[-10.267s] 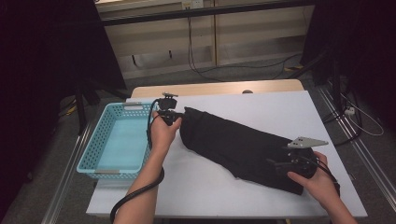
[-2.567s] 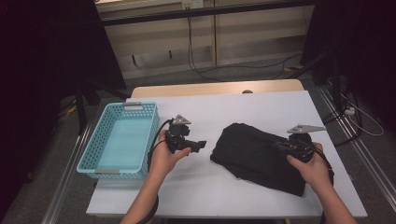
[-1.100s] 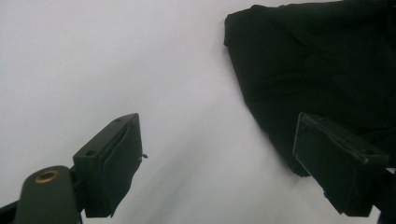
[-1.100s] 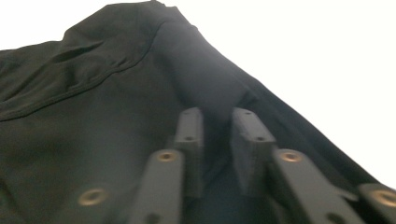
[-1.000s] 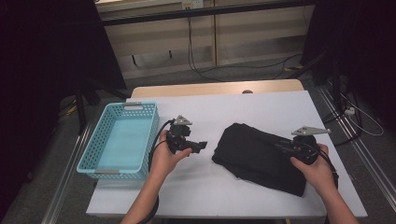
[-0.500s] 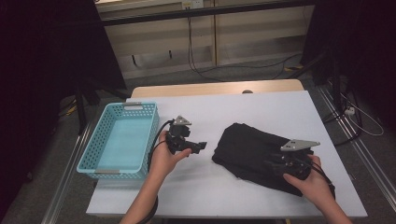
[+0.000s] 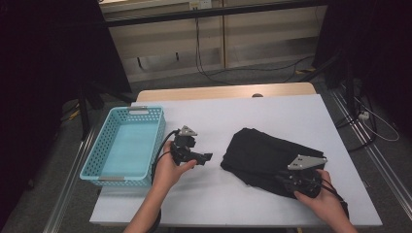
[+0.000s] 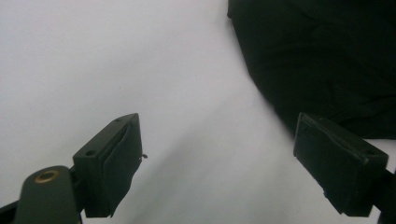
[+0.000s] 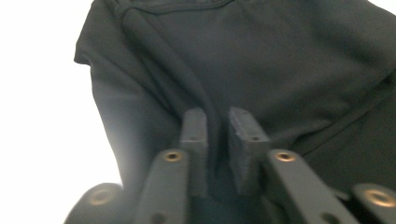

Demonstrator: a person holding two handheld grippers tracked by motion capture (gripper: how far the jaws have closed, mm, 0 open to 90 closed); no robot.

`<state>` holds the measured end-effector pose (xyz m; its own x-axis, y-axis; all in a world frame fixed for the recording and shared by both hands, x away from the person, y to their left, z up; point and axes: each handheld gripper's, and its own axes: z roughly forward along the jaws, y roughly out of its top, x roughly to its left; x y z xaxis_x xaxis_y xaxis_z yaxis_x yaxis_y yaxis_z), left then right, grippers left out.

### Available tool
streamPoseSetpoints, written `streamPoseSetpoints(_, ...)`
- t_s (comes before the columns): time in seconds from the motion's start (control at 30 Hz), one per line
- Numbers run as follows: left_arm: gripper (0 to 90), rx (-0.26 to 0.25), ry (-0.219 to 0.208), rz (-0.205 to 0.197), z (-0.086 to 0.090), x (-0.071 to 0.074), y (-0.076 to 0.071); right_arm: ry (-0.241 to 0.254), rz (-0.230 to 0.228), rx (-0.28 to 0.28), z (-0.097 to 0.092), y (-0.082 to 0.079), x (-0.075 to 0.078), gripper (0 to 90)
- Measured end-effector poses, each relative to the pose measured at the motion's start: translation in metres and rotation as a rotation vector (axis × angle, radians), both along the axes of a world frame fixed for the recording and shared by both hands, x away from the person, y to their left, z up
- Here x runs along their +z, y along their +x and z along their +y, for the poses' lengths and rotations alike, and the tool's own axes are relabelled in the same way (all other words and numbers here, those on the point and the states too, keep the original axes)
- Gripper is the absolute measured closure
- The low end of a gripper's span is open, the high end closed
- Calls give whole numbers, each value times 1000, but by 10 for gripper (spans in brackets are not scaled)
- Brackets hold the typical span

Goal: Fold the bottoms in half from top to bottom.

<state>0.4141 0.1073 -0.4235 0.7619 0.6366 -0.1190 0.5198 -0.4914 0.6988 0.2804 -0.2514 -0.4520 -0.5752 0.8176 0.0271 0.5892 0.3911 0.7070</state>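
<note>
A black garment [image 7: 262, 153] lies folded in a heap on the right half of the white table [image 7: 233, 116]. My right gripper [image 7: 285, 177] sits low at the garment's near edge. In the right gripper view its jaws [image 9: 217, 116] have just been closing and now pinch a raised fold of the garment [image 9: 261, 51]. My left gripper [image 7: 206, 158] hovers over bare table to the left of the garment, open with nothing between its fingers. The left gripper view shows its jaws [image 8: 217, 135] spread wide and the garment [image 8: 327, 56] ahead at the upper right.
A light blue plastic basket [image 7: 97, 160] with nothing in it stands at the table's left side. A wooden tabletop edge [image 7: 223, 91] runs behind the white surface. Cables lie on the floor at the back and right.
The right hand has come nearer the table's front edge and slightly left along the garment, and its jaws have narrowed onto a fold. The left hand has stayed put.
</note>
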Motion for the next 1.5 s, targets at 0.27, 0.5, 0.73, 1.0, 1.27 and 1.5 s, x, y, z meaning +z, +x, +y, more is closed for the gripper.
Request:
streamPoseSetpoints(0.27,155,-10,-9,-8,-2,2,-2,34,-18,-4,-12,-4,10,870)
streamPoseSetpoints(0.5,155,-9,-15,-10,-2,2,-2,48,-25,-20,-24,-11,18,871)
streamPoseSetpoints(0.73,155,-8,-24,-14,-1,5,-3,39,-15,-23,-24,-12,17,871)
streamPoseSetpoints(1.0,155,-9,-29,-18,-1,6,-2,18,-13,-41,-32,-17,14,871)
streamPoseSetpoints(1.27,155,-2,-41,-20,0,8,-3,-4,-19,-38,-30,-18,16,871)
streamPoseSetpoints(1.5,155,-11,-32,-18,0,8,-3,-7,-22,-48,-37,-21,14,871)
